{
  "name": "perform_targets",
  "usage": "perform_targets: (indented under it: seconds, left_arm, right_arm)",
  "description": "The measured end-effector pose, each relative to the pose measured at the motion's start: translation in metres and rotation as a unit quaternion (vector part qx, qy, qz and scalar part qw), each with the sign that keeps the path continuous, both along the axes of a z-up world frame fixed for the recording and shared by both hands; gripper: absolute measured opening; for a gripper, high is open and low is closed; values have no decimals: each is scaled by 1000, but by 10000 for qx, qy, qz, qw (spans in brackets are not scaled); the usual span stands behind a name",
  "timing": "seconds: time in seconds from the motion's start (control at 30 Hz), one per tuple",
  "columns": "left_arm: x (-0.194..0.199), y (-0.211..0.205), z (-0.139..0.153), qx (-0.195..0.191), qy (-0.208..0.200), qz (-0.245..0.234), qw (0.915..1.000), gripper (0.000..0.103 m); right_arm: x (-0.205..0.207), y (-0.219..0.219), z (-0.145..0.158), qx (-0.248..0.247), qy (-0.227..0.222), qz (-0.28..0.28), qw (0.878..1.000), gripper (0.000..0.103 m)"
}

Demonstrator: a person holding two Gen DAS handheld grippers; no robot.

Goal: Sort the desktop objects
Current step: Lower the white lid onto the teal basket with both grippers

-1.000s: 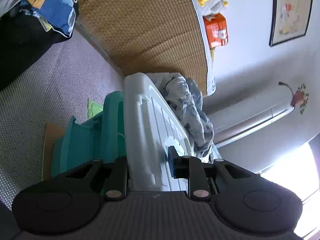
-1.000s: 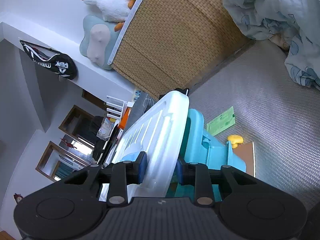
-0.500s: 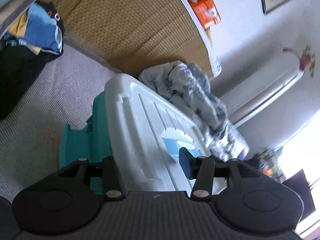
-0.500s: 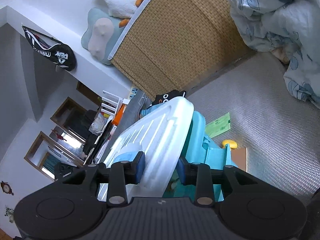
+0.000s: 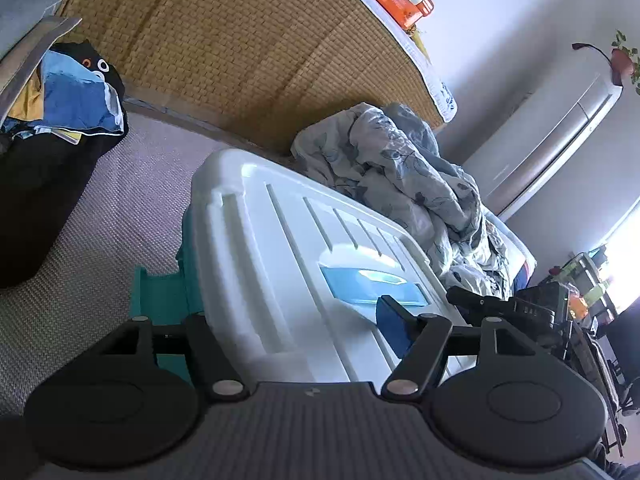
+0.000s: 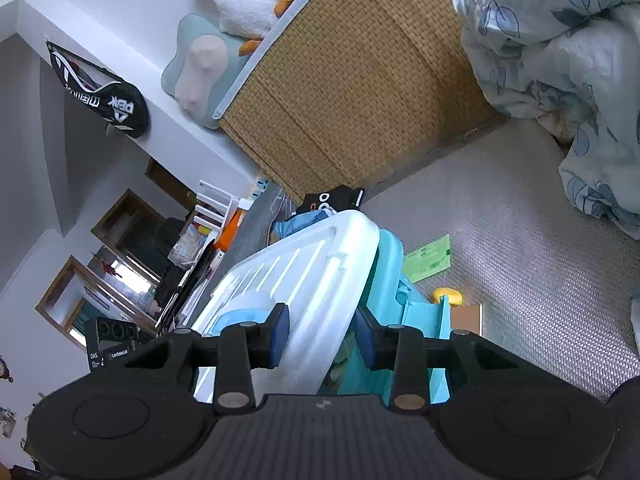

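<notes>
A white ribbed plastic lid sits tilted over a teal storage box. In the left wrist view my left gripper straddles the lid's near edge; its jaws stand wide, one finger under the lid, the other blue pad above it. In the right wrist view my right gripper is shut on the lid's opposite edge, one blue pad on top and one below, beside the teal box. The box's contents are hidden.
A woven rattan panel stands behind. A crumpled floral quilt lies to the right and a dark bag with blue cloth to the left. A green paper and a yellow piece lie on the grey mat.
The left gripper's jaws have spread wider around the lid's edge and the view has swung so the lid lies flatter. The right gripper keeps its hold on the lid.
</notes>
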State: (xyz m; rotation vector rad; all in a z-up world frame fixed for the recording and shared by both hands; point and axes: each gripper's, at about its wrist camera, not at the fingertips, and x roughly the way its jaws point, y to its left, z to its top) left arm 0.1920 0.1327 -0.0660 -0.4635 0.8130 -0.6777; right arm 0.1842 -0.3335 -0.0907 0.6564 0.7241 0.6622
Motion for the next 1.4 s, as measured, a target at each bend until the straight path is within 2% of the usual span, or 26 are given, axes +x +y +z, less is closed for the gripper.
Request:
perform_targets:
  seconds: [0.13,0.23,0.4,0.47,0.6,0.73,0.83,0.9,1.03,1.1,1.2,1.27,1.33,1.4]
  left_arm:
    - [-4,-9,6,317,-134,-53,9994,86]
    - [-8,-20,12,639,-239,-81,9976,93]
    - [-13,-43,19,1362,-434,-112,9897,96]
    - [-17,-52,22,1725,-570,-144,9832,97]
    - [-22,-51,28,1843,-673,-77,9805,97]
    - [-29,-40,35,2109,-796,185,9741,98]
    - [-33,-31,36,2002,-816,218,9761,99]
    - [-33,-28,34,2102,-854,353,9733,99]
    - [-34,-24,32,2261,-966,746,9664,100]
    - [-34,-19,31,2195,-946,954,9663,101]
    - [-35,-5,31,2252,-967,1377,9597,101]
    - [-35,6,31,2142,-886,1558,9602,101]
    - [-33,9,29,2207,-816,1489,9605,101]
    - [-33,5,26,2425,-835,1428,9559,101]
  right_arm:
    - [-4,-3,6,-98,-148,-115,9998,41]
    - [-4,-8,9,-88,-137,-190,9997,41]
    - [-7,0,10,-573,-146,-198,9981,41]
    - [-10,4,11,-833,-232,-228,9960,41]
    - [-12,13,10,-1266,-301,-200,9913,41]
    - [-13,13,8,-1149,-333,-180,9926,41]
    - [-13,13,8,-1103,-329,-150,9932,41]
    - [-15,16,10,-1154,-391,-116,9925,41]
    - [-18,18,15,-1106,-461,-62,9928,41]
    - [-18,21,17,-1208,-495,-54,9914,41]
    - [-18,24,18,-1274,-538,-46,9904,41]
    - [-19,24,18,-1217,-540,-9,9911,41]
    - [-19,25,18,-1190,-552,11,9914,41]
    - [-18,27,19,-1180,-559,58,9914,41]
